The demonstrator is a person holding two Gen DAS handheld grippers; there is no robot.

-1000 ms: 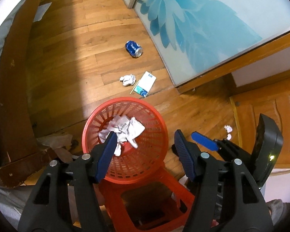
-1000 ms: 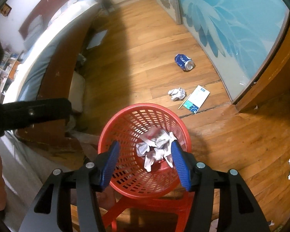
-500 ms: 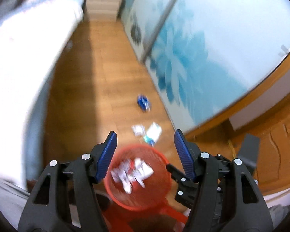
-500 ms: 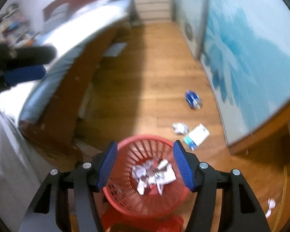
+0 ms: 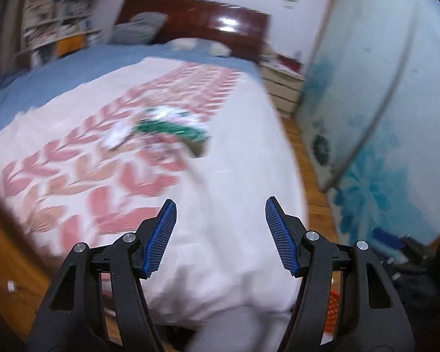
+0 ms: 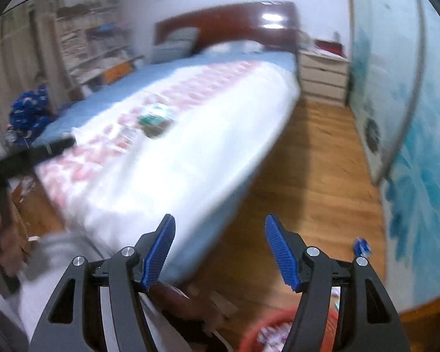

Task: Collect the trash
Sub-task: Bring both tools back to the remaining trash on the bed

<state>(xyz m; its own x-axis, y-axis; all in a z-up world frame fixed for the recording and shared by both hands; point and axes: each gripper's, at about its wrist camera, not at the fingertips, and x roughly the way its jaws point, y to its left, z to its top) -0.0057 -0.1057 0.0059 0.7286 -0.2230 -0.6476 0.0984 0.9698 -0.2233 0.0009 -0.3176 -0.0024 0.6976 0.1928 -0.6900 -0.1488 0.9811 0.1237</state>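
Both views are motion-blurred. My left gripper [image 5: 220, 234] is open and empty, pointing over the bed [image 5: 234, 176]. On the bedspread lie a green-and-white wrapper [image 5: 173, 126] and a white crumpled paper [image 5: 117, 138]. My right gripper [image 6: 220, 249] is open and empty above the floor beside the bed [image 6: 176, 161]; the wrapper [image 6: 154, 120] shows there too. The red basket [image 6: 267, 334] with crumpled paper sits at the bottom edge. A blue can [image 6: 362, 246] lies on the floor at the right.
A wooden floor [image 6: 308, 161] runs between the bed and a blue flowered glass door [image 6: 419, 146]. A white drawer unit [image 6: 322, 79] stands at the far end. Shelves [image 6: 88, 50] line the left wall. The other gripper [image 6: 23, 158] is at the left.
Both grippers have swung up from above the red basket to face the bed. The basket has dropped to the bottom edge of the right wrist view. Both stay open.
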